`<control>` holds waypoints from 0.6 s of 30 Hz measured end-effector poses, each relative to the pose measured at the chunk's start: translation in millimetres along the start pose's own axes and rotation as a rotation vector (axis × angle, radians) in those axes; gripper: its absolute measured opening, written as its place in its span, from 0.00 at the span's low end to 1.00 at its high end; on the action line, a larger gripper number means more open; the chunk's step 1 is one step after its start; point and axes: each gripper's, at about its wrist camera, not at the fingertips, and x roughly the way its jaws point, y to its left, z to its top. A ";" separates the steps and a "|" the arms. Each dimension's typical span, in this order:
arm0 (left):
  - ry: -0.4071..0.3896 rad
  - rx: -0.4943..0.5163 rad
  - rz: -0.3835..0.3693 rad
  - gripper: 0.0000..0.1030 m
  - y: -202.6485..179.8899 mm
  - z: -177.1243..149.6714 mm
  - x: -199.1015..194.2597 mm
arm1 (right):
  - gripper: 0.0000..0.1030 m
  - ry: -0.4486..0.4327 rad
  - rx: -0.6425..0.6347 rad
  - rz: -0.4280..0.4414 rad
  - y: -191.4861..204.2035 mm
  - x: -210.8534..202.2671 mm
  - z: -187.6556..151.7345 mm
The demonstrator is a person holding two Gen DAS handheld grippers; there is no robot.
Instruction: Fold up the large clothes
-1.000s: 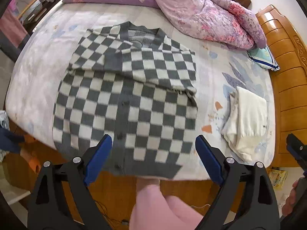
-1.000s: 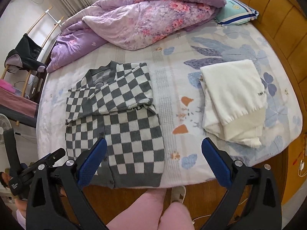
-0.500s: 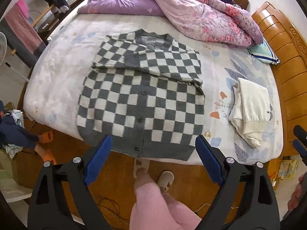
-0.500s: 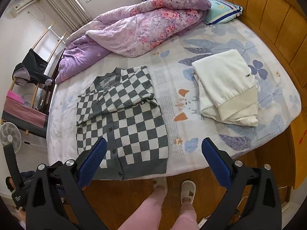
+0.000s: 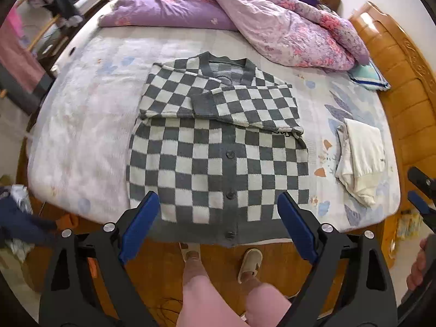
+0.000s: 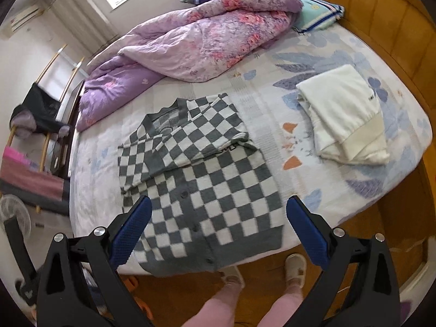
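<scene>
Both claws are spread wide with nothing between the pads: left gripper (image 5: 218, 218), right gripper (image 6: 218, 223), both held off the near edge of the bed (image 5: 81, 136), above the floor. The checkered cardigan (image 5: 218, 163) lies flat at the bed's near edge, buttoned, both sleeves folded across the chest, hem hanging slightly over the edge. Risks: the overhanging hem could drag the knit off the bed if only one corner is pulled; the loose knit may stretch or skew if the two grips are uneven; lifting the hem toward the collar could slide the crossed sleeves out of place; a pad could catch a button (image 5: 230, 154). Count: one cardigan, one folded white garment (image 6: 346, 117) near the bed's right edge, one quilt (image 6: 204, 41) at the far edge, one pillow (image 6: 316, 13), two slippers.
</scene>
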 end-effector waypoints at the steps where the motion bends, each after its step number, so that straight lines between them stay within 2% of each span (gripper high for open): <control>1: 0.000 0.021 0.009 0.87 10.4 6.8 1.6 | 0.92 0.003 0.007 -0.009 8.1 3.7 -1.6; 3: 0.004 0.041 0.031 0.87 25.6 15.9 4.0 | 0.92 0.022 0.022 -0.022 26.8 12.1 -6.5; 8: 0.020 0.043 0.007 0.87 53.6 36.8 13.9 | 0.92 0.059 0.025 -0.069 55.9 31.9 -7.8; 13: 0.041 0.024 -0.014 0.87 66.3 56.3 29.3 | 0.92 0.077 0.053 -0.084 63.1 47.4 1.1; 18: 0.075 0.015 -0.010 0.87 63.0 73.6 47.4 | 0.92 0.105 0.070 -0.079 61.0 66.8 15.9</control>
